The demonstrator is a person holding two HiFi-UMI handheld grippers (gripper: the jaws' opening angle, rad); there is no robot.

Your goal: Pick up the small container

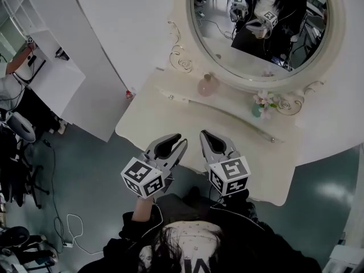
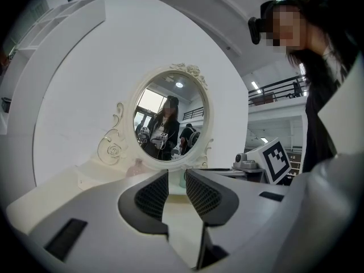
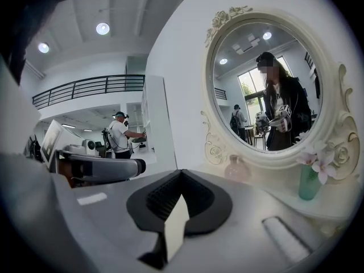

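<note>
Table (image 1: 162, 118), white, fills centre frame. Oval mirror (image 1: 250, 16) is set at upper right. Both grippers are held low centre, just short of the table's near edge. Left gripper (image 1: 180, 139) is pressed together, nothing between the jaws. Right gripper (image 1: 203, 134) is also pressed together and empty. A teal vase (image 1: 257, 111) is seen right of centre under the mirror. The pink bottle (image 1: 207, 86), taken as the small container, is stood at the table's back under the mirror's lower-left rim, well apart from both grippers. Step judged: reach. Jaws should be spread before arrival, centred on the bottle's belly, kept level and closed gently, since the surface is likely slick.
</note>
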